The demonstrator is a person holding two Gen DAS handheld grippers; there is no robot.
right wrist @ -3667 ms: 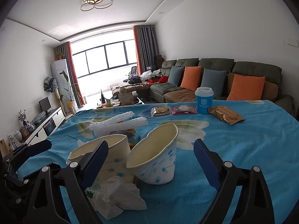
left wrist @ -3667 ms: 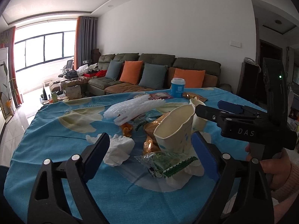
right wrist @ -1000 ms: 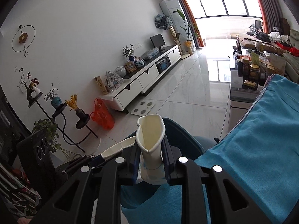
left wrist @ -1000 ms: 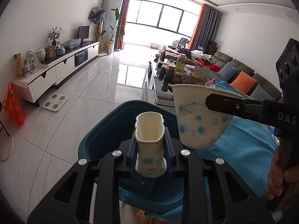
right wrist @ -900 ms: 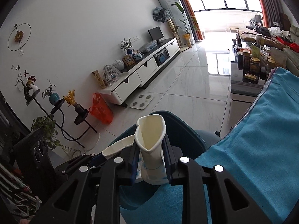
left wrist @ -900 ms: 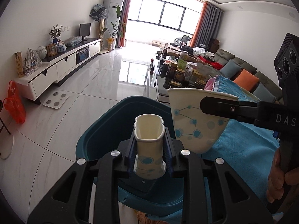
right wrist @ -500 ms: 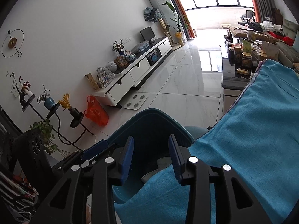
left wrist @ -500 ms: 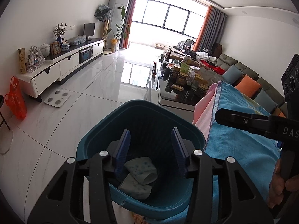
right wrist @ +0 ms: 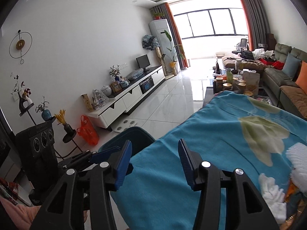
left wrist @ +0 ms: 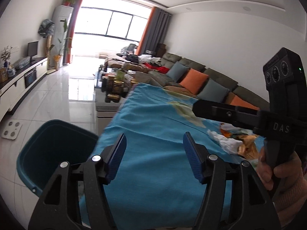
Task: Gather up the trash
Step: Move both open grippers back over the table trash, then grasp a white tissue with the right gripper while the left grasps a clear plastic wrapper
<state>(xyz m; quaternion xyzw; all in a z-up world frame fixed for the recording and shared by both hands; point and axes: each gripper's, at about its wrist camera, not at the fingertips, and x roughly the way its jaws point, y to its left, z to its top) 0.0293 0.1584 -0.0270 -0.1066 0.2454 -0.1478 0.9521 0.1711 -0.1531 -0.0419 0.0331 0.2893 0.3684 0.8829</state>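
Teal bin (left wrist: pixel 57 151) now holds both cups; left claw (left wrist: pixel 154 156) and right claw (right wrist: pixel 155 162), just opened and empty, swing back toward tissue (left wrist: pixel 228 143) on the tabletop (left wrist: pixel 153 115).

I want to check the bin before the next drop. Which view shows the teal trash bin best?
The left wrist view: the teal trash bin shows its rim and dark inside. In the right wrist view only part of its rim shows behind the claw.

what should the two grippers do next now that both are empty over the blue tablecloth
Probably swing both back toward the remaining litter. The left gripper and right gripper have just been opening, nothing between their jaws; crumpled white tissue and an orange wrapper lie on the blue tablecloth, the teal plastic bin beside it.
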